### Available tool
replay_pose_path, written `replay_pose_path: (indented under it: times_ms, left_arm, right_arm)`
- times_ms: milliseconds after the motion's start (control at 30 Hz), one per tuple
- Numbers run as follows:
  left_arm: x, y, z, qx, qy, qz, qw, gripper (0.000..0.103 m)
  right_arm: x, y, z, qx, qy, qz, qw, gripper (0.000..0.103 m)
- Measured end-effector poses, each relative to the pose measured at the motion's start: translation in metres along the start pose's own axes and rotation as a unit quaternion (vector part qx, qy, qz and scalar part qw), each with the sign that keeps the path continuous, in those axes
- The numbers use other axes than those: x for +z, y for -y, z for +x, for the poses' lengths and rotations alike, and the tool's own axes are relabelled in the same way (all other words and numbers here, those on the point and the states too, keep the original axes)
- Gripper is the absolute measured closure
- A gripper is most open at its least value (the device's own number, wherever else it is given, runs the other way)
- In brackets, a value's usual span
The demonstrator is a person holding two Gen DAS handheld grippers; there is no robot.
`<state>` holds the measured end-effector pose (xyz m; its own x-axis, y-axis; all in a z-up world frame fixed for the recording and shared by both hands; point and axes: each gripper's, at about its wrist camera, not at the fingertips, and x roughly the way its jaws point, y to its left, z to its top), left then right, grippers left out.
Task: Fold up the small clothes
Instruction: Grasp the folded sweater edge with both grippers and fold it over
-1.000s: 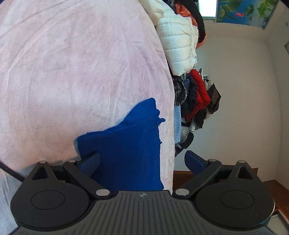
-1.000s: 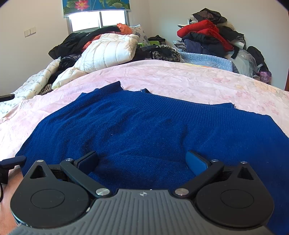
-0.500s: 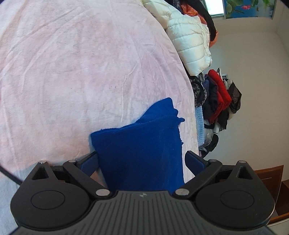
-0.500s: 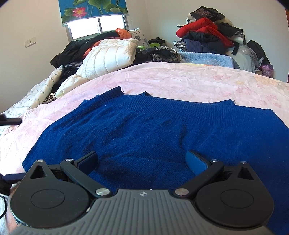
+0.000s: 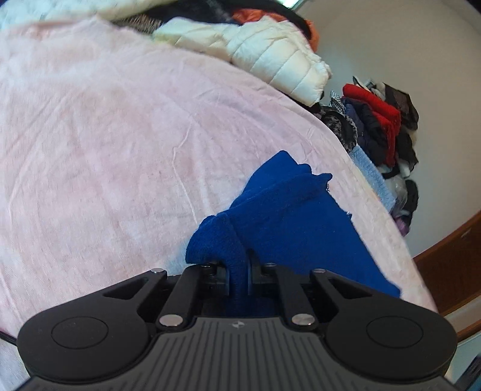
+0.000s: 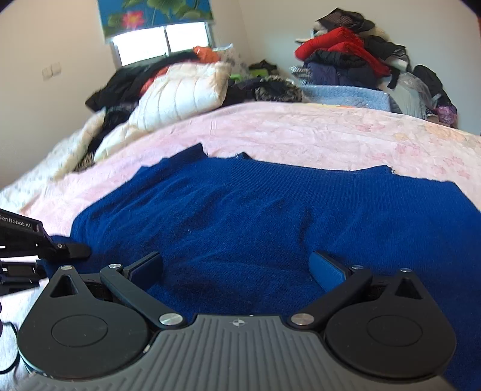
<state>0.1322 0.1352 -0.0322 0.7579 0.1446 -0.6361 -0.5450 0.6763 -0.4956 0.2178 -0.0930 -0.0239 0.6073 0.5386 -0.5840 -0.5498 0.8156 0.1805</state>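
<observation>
Here the left gripper is closing, pinching a bunched fold of the fuzzy blue knit sweater at six o'clock on the pink bed; right gripper gapes wide over it, pads untouching.

Sweater deep blue, ribbed knit. Bed cover pale pink w/ faint floral print. Puffer jacket cream. Blind blue, lotus pattern. Right tongs black, blue pads.
</observation>
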Motion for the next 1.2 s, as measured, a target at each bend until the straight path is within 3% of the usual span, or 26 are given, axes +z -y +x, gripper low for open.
replay_pose_path:
  times_ms: [100, 167, 267, 367, 500, 533, 600, 633, 667, 700, 1033, 1200]
  left_arm:
    - [-0.019, 0.021, -0.014, 0.017, 0.045, 0.1, 0.9938, 0.095]
    - [-0.032, 0.037, -0.023, 0.015, 0.074, 0.168, 0.9829, 0.096]
    - [-0.049, 0.059, -0.036, -0.002, 0.103, 0.245, 0.964, 0.096]
    - [-0.061, 0.074, -0.044, -0.02, 0.118, 0.291, 0.9493, 0.096]
    - [-0.068, 0.082, -0.044, -0.034, 0.118, 0.317, 0.9406, 0.096]
    - [-0.069, 0.082, -0.043, -0.036, 0.116, 0.32, 0.9396, 0.096]
    - [-0.071, 0.082, -0.044, -0.046, 0.113, 0.328, 0.9367, 0.096]
    - [-0.072, 0.081, -0.043, -0.049, 0.112, 0.33, 0.9358, 0.096]
    - [-0.072, 0.081, -0.043, -0.05, 0.112, 0.332, 0.9352, 0.096]
    - [-0.072, 0.081, -0.043, -0.052, 0.11, 0.334, 0.9347, 0.096]
    - [-0.082, 0.1, -0.056, -0.088, 0.102, 0.339, 0.9311, 0.096]
    - [-0.095, 0.122, -0.061, -0.117, 0.091, 0.347, 0.9261, 0.096]
  right_arm:
    - [0.036, -0.005, 0.004, 0.021, -0.047, 0.03, 0.998, 0.006]
    - [0.067, -0.012, 0.009, 0.062, -0.06, 0.066, 0.994, 0.007]
    - [0.11, -0.032, 0.034, 0.13, -0.12, 0.099, 0.979, 0.006]
    - [0.14, -0.06, 0.072, 0.171, -0.204, 0.096, 0.959, 0.006]
    - [0.148, -0.102, 0.11, 0.113, -0.272, 0.008, 0.955, 0.011]
    - [0.146, -0.108, 0.117, 0.102, -0.286, -0.011, 0.953, 0.018]
    - [0.138, -0.116, 0.126, 0.078, -0.306, -0.047, 0.948, 0.043]
    - [0.133, -0.118, 0.128, 0.066, -0.31, -0.061, 0.946, 0.065]
    - [0.129, -0.116, 0.13, 0.054, -0.312, -0.073, 0.946, 0.081]
    - [0.126, -0.113, 0.131, 0.049, -0.306, -0.078, 0.948, 0.084]
    - [0.129, -0.037, 0.085, 0.118, -0.247, 0.021, 0.961, 0.088]
    - [0.125, 0.01, 0.055, 0.112, -0.222, 0.063, 0.966, 0.087]
